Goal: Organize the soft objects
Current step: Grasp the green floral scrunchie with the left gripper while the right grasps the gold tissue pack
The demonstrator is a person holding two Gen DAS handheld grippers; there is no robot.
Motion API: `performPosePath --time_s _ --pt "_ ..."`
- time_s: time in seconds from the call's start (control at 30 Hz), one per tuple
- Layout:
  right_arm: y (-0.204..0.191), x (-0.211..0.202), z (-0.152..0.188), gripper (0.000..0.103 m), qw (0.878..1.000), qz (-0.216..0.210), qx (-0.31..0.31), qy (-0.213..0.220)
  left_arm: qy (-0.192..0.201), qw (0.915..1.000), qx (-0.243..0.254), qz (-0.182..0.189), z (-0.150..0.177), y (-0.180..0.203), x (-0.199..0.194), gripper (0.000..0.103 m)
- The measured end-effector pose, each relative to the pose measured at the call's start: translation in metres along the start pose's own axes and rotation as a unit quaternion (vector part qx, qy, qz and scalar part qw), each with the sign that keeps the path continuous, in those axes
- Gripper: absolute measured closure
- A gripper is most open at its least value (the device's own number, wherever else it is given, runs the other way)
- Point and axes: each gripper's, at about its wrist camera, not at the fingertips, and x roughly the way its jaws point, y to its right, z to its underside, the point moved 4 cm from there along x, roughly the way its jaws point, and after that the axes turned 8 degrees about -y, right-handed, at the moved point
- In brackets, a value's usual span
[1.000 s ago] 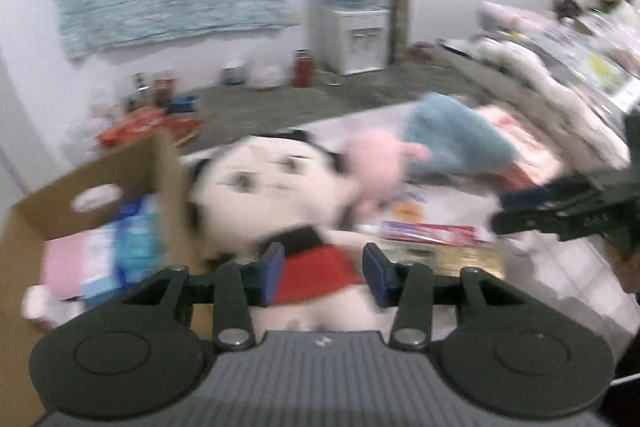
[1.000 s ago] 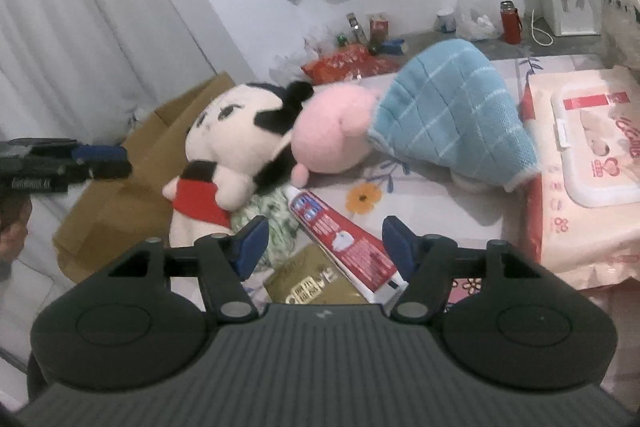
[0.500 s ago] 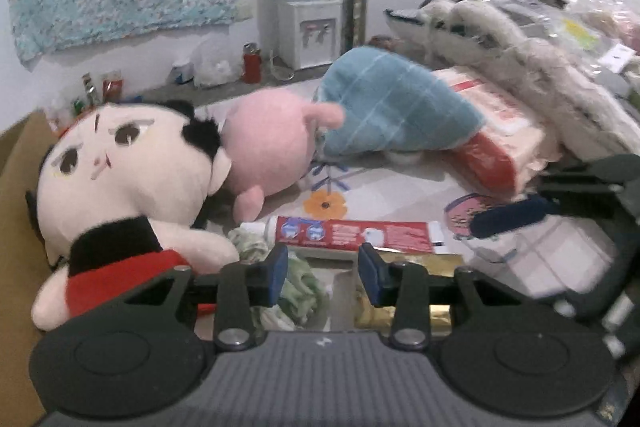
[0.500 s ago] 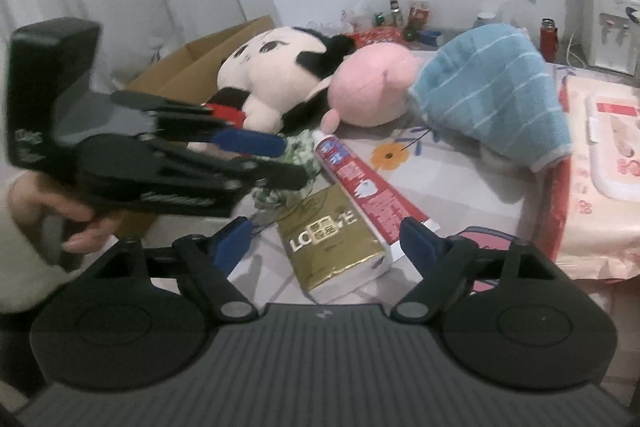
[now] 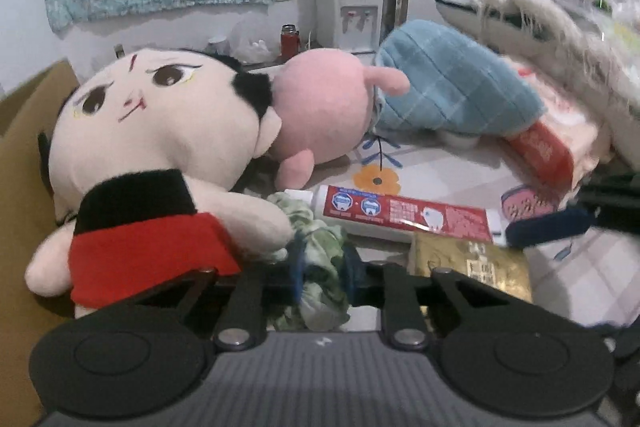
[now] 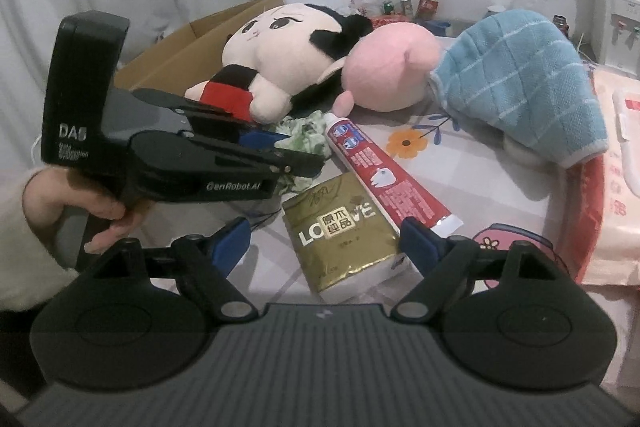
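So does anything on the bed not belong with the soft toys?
Yes. A toothpaste tube and a gold tissue pack lie flat among the dolls; they are not toys. The left gripper is closing on a green cloth, a soft thing.

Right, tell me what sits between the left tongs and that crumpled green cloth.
Nothing visible does. The left tongs are closing with the green cloth already between their pads. The doll's arm crowds it on one side, the toothpaste tube lies just beyond, neither between.
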Motion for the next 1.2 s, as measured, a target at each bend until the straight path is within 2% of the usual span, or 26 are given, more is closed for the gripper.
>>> performPosePath --time_s 0.17,0.23,0.27,0.3,0.43,0.57,0.67,0.83,0.9,1.0,1.1,1.2 --pt "-0.004 0.01 0.002 0.021 1.0 0.019 -0.015 -0.005 0.003 0.9984 -0.032 0.046 0.001 -0.014 -0.003 0.086" --pt "-0.002 0.013 0.003 0.029 0.999 0.031 -0.015 -0.009 0.0 0.9981 -0.035 0.05 0.003 -0.015 -0.004 0.086" --pt "0.0 0.014 0.003 0.038 0.999 0.039 -0.011 -0.011 0.0 0.9982 -0.033 0.05 0.004 -0.014 -0.004 0.086" --pt "0.004 0.013 0.004 0.041 0.999 0.041 -0.004 -0.012 0.0 0.9981 -0.033 0.051 0.005 -0.014 -0.005 0.086" --pt "0.015 0.006 0.009 0.041 0.999 0.024 0.038 -0.007 -0.005 0.9973 -0.039 0.062 0.008 -0.013 -0.007 0.086" --pt "0.006 -0.001 0.023 0.041 0.997 0.053 0.054 -0.001 -0.015 0.9946 -0.053 0.088 0.012 -0.016 -0.008 0.086" --pt "-0.001 -0.014 0.038 0.041 0.996 0.057 0.072 -0.002 -0.018 0.9936 -0.054 0.098 0.017 -0.015 -0.01 0.086" --pt "-0.016 -0.031 0.061 0.04 0.994 0.085 0.069 -0.023 -0.025 0.992 -0.039 0.117 0.03 -0.01 -0.018 0.081" --pt "-0.026 -0.034 0.067 0.035 0.994 0.095 0.052 -0.029 -0.025 0.9913 -0.036 0.124 0.036 -0.011 -0.022 0.076" --pt "-0.034 -0.035 0.069 0.023 0.993 0.102 0.047 -0.042 -0.014 0.9928 -0.022 0.117 0.042 -0.013 -0.029 0.075" --pt "-0.035 -0.035 0.066 0.021 0.991 0.116 0.046 -0.047 -0.006 0.9934 -0.008 0.114 0.047 -0.012 -0.034 0.074" --pt "-0.031 -0.036 0.059 0.019 0.992 0.109 0.053 -0.039 0.0 0.9933 0.002 0.116 0.048 -0.01 -0.036 0.073"
